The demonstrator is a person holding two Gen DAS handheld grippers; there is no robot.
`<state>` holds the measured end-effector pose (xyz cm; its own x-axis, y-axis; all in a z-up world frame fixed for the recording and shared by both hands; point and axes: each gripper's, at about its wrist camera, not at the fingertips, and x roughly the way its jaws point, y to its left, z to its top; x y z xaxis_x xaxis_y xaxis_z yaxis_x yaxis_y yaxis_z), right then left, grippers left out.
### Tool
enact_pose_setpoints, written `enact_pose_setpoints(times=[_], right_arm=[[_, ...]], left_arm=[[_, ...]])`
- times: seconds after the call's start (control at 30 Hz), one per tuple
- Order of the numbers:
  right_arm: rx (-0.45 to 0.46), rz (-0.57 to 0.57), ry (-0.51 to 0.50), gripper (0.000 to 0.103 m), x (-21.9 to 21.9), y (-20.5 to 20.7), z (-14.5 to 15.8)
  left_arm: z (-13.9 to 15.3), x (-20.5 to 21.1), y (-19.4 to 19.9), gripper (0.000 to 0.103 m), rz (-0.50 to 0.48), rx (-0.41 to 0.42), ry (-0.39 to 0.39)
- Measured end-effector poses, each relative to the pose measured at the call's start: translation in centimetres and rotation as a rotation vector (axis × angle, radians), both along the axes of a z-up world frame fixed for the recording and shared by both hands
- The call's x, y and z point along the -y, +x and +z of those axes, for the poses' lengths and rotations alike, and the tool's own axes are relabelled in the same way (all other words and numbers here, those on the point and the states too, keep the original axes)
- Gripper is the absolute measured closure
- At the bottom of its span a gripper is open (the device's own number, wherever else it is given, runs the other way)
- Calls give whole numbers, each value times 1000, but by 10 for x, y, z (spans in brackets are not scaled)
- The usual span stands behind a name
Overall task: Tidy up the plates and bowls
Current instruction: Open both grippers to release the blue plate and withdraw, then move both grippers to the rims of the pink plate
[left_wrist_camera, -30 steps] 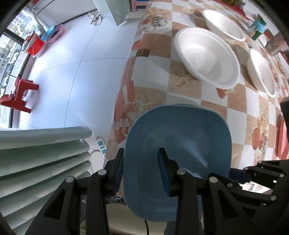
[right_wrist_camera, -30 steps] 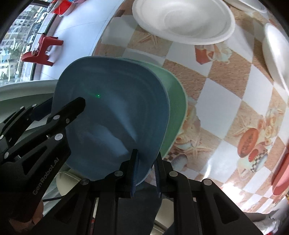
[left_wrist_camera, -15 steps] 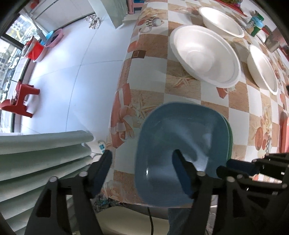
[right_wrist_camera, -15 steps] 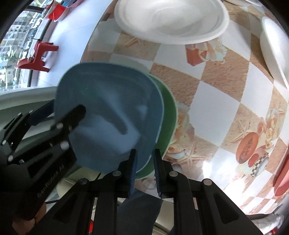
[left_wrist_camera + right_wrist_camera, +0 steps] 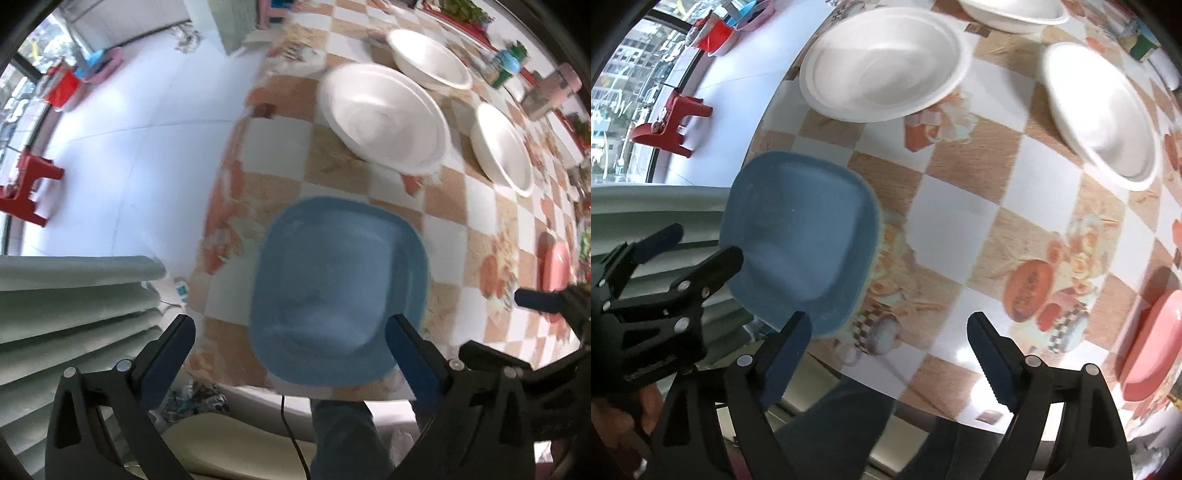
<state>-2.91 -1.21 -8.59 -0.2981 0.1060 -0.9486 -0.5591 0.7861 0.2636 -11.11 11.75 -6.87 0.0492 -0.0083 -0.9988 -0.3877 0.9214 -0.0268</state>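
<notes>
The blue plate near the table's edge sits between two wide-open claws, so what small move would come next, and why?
Probably the right hand-held gripper swings toward the pink plate at the right. Both it and the left hand-held gripper are open and empty, the blue plate lies flat on the checkered tablecloth, and the pink plate lies apart from it, unstacked. The white bowls lie farther back.

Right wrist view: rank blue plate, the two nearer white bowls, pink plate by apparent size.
1. Blue plate, though nearest the camera.
2. Left white bowl and right white bowl: too alike to rank.
3. Pink plate, cut off by the frame edge.
</notes>
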Motion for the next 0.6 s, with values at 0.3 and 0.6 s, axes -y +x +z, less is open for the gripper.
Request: enact_pose_setpoints(times=[0.3,0.6], right_arm=[[28,-78,7,0,61,-1,15],[14,-312,-50,0,123,24,10]], left_arm=[[10,51,19,0,-170,-22,-65],[27,96,43,0,-374,-12,3]])
